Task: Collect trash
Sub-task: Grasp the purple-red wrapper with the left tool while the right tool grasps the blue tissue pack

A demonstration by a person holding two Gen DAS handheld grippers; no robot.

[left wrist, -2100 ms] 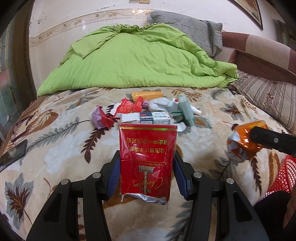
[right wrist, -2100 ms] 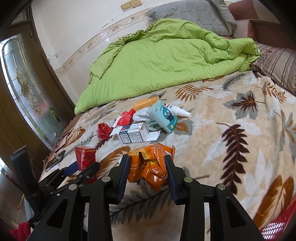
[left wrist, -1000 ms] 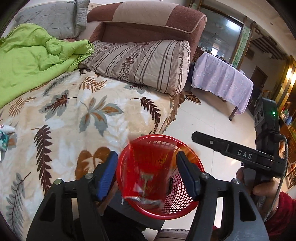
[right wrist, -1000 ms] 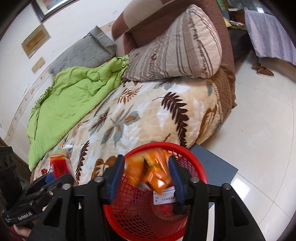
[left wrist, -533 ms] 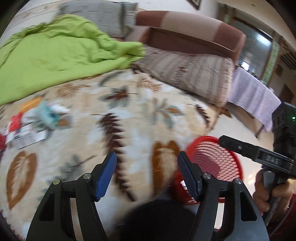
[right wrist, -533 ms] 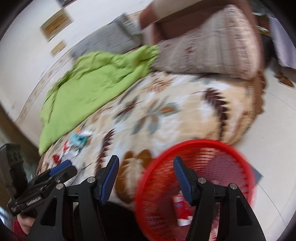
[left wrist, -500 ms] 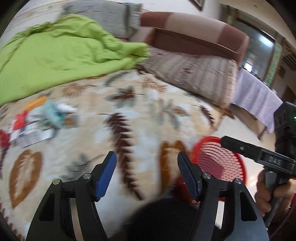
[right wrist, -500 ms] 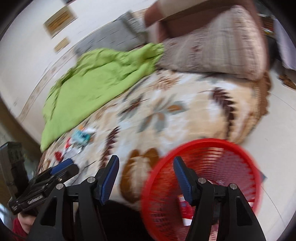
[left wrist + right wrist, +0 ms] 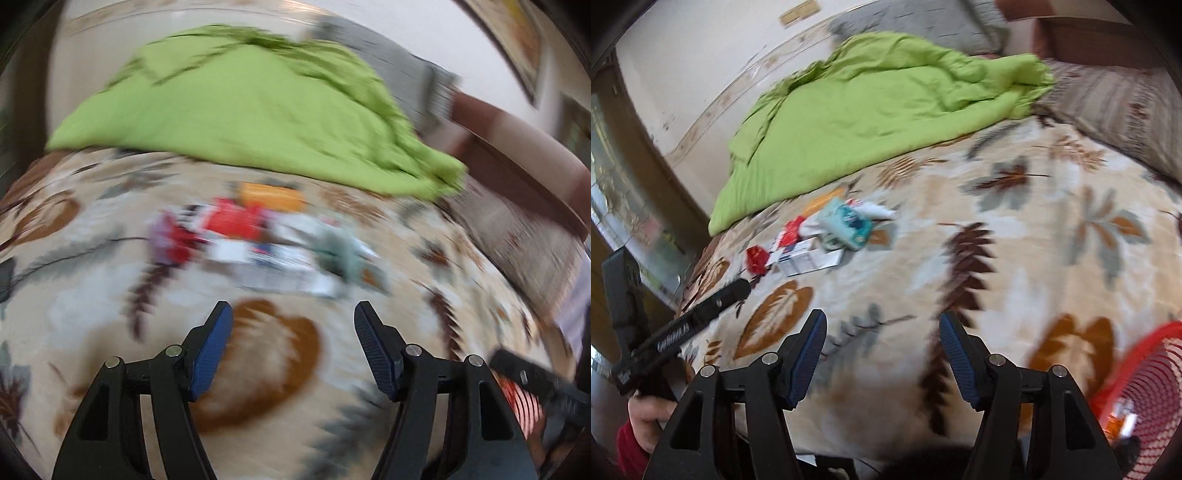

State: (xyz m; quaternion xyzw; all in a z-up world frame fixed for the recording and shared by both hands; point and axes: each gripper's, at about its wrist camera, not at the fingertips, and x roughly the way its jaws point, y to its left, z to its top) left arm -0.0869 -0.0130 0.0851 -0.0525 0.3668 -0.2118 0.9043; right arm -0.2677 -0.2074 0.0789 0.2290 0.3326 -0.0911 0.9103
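Both grippers, L (image 9: 292, 343) & R (image 9: 882, 349), swung back from red basket (image 9: 1145, 373) to trash pile (image 9: 827, 236), jaws wide, empty.

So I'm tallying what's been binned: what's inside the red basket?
In the right wrist view the red basket holds an orange wrapper and a white piece near its bottom. The frame edge and blur hide whatever else it holds.

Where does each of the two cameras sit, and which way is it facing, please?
Left wrist: on the left hand-held gripper, open and empty, facing the blurred trash pile and green quilt.
Right wrist: on the right hand-held gripper, open and empty, facing across the bed; the person's left hand shows at lower left, the red basket at lower right.
Shared: trash pile, quilt, bed, basket.
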